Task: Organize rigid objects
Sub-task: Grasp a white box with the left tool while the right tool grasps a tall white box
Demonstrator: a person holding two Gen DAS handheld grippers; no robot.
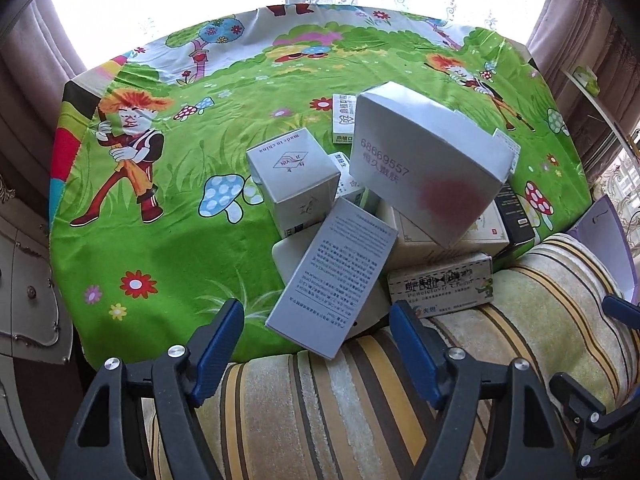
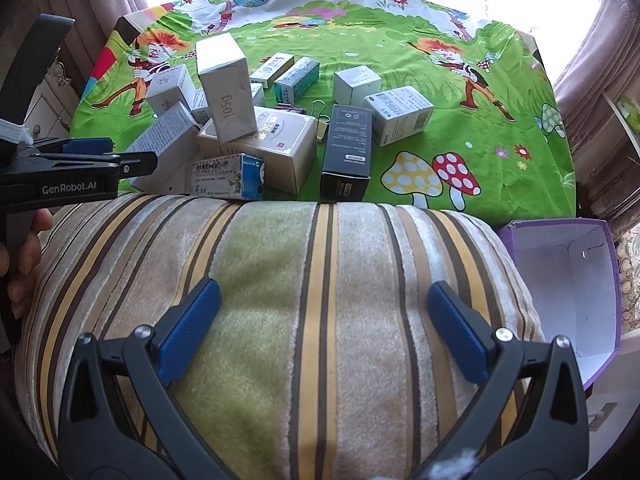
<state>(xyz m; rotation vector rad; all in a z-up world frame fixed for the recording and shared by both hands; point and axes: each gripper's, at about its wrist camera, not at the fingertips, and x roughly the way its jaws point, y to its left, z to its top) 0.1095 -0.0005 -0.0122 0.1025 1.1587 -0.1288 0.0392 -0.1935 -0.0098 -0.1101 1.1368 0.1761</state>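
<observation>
Two grippers and a pile of cartons on a table with a cartoon cloth [image 2: 460, 128]. The left gripper [image 1: 318, 330] has its jaws apart; the near end of a grey text-printed carton [image 1: 332, 280] lies between the tips, and contact with the pads cannot be told. The right gripper [image 2: 324, 328] has its jaws wide apart with nothing between them, over a striped cushion [image 2: 304, 264].

The right wrist view shows about a dozen cartons: a heap at left, with a tall white carton [image 2: 226, 88] on top, and further right a black carton [image 2: 346, 152] and loose ones. At near right stands one open purple box [image 2: 568, 272].

The left wrist view brings the heap close; its large white carton [image 1: 428, 160] hides most others.
</observation>
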